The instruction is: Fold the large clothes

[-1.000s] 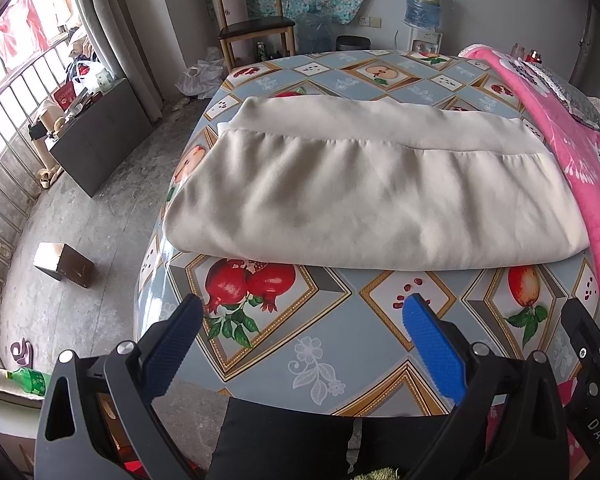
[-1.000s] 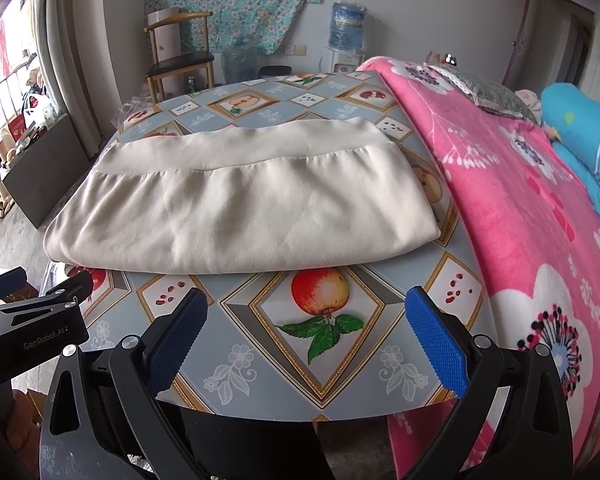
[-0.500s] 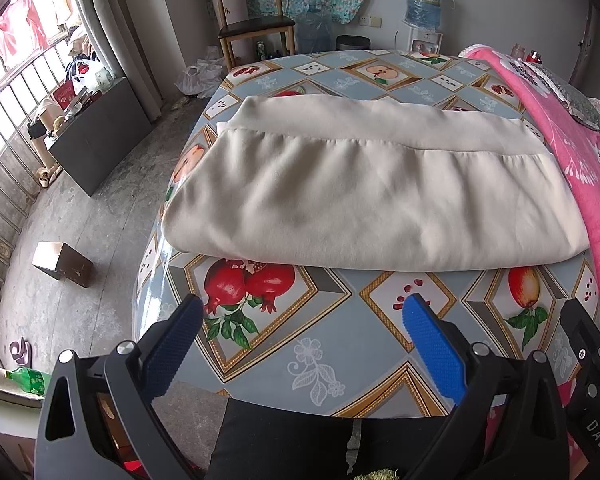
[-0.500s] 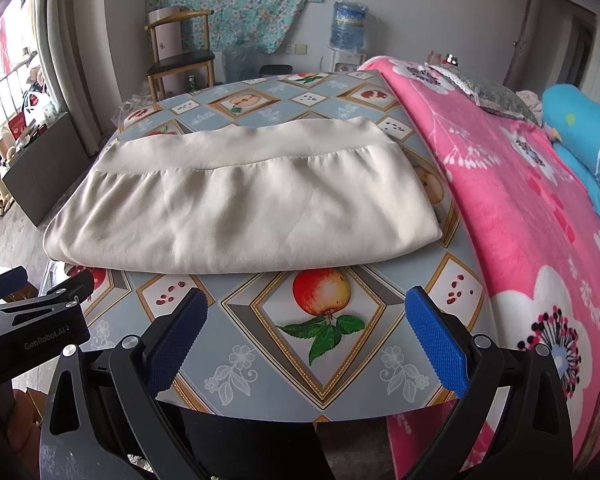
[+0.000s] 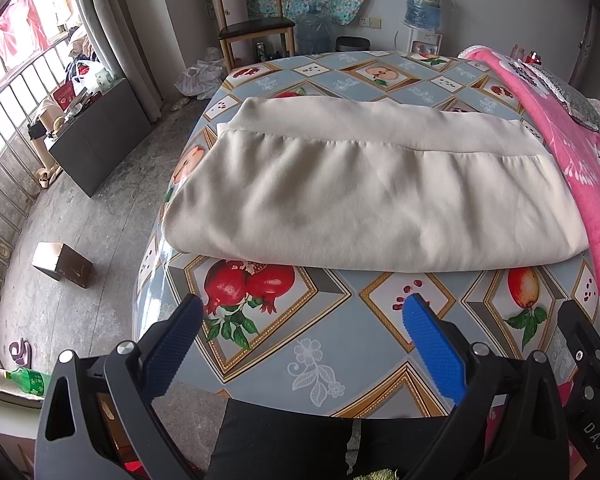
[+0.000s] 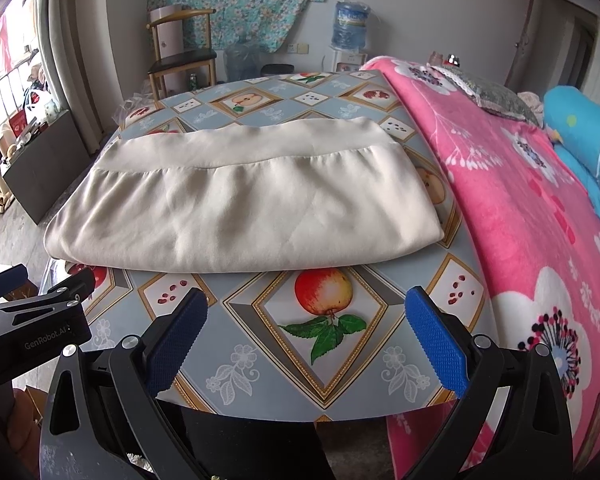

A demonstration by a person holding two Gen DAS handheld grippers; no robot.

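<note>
A large cream cloth point(image 5: 364, 196) lies folded flat across the middle of a table with a fruit-print cover point(image 5: 312, 348); it also shows in the right wrist view point(image 6: 244, 208). My left gripper point(image 5: 300, 308) is open and empty, hovering over the table's near edge, short of the cloth's near fold. My right gripper point(image 6: 306, 304) is open and empty too, at the near edge, with the left gripper's body point(image 6: 32, 320) to its left. Neither touches the cloth.
A bed with a pink floral blanket point(image 6: 520, 200) adjoins the table's right side. A wooden chair point(image 5: 252, 28) and a water dispenser point(image 5: 424, 12) stand at the far wall. A dark cabinet point(image 5: 100, 136) and a small box point(image 5: 62, 264) are on the floor left.
</note>
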